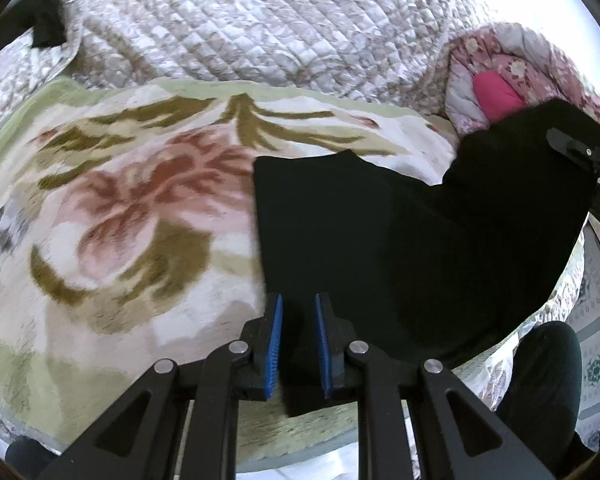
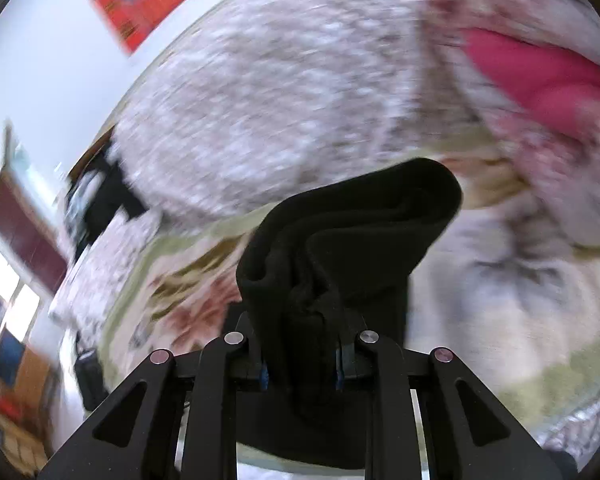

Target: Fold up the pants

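Spread across the bed, a floral blanket (image 1: 132, 216) carries the black pants (image 1: 380, 240), flat near its right side. My left gripper (image 1: 298, 344) pinches their near edge. My right gripper (image 2: 300, 356) is clamped on a bunched end (image 2: 352, 216), raised off the blanket. I judge I'm mid-fold: next I must carry that end over and lay it square on the 1 pinned edge.
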`<state>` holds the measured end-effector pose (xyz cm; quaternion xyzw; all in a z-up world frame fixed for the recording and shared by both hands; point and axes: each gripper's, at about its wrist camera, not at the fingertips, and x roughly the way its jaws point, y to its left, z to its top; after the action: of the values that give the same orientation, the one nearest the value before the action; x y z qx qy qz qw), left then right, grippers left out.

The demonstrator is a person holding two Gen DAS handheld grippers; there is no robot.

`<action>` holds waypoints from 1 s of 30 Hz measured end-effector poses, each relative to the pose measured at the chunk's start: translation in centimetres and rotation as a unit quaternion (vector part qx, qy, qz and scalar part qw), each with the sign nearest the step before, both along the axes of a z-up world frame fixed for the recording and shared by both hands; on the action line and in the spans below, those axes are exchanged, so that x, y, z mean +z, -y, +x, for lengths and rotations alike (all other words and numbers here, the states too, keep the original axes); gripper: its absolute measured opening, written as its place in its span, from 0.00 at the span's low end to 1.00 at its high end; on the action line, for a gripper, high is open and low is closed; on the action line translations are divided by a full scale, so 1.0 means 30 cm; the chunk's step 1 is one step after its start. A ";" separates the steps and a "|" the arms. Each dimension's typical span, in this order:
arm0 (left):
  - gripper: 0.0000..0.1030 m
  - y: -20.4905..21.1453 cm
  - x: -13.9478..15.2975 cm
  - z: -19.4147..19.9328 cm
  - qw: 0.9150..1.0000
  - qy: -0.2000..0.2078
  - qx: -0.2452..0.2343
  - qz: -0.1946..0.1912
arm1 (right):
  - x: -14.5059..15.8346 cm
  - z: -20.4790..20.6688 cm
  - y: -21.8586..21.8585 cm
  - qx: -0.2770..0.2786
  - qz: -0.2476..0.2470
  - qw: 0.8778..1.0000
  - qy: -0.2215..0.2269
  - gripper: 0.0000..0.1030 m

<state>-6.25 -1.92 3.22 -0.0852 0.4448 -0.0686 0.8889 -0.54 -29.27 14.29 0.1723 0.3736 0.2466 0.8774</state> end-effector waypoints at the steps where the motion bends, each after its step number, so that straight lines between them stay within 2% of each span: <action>1: 0.18 -0.015 -0.003 -0.004 1.000 -0.001 0.006 -0.001 | -0.008 0.001 -0.046 0.019 -0.004 1.000 -0.002 0.21; 3: 0.18 -0.046 -0.010 -0.014 1.000 -0.002 0.017 -0.003 | -0.066 0.005 -0.159 0.067 -0.011 0.998 -0.016 0.21; 6: 0.18 -0.094 -0.021 -0.029 0.999 -0.007 0.036 -0.006 | -0.204 0.004 -0.312 0.133 -0.038 0.989 -0.054 0.21; 9: 0.18 -0.132 -0.035 -0.044 0.999 -0.013 0.050 -0.011 | -0.321 -0.012 -0.405 0.162 -0.083 0.980 -0.077 0.21; 17: 0.18 -0.172 -0.057 -0.058 0.998 -0.017 0.060 -0.024 | -0.217 -0.040 -0.432 0.153 -0.117 0.981 -0.018 0.21; 22: 0.18 -0.187 -0.049 -0.068 0.998 -0.012 0.061 -0.026 | -0.296 -0.064 -0.497 0.171 -0.136 0.975 -0.042 0.22; 25: 0.18 -0.201 -0.046 -0.073 0.997 -0.011 0.067 -0.026 | -0.308 -0.085 -0.513 0.182 -0.138 0.973 -0.024 0.31; 27: 0.18 -0.207 -0.043 -0.074 0.997 -0.010 0.068 -0.026 | -0.298 -0.090 -0.508 0.194 -0.122 0.973 -0.027 0.47; 30: 0.18 -0.209 -0.033 -0.075 0.997 -0.008 0.068 -0.024 | -0.255 -0.104 -0.488 0.215 -0.095 0.972 -0.027 0.49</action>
<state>-8.49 4.35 2.22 -0.1376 0.4429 -0.0179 0.8858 -3.67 -14.63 6.64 0.0102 0.4470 0.3883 0.8058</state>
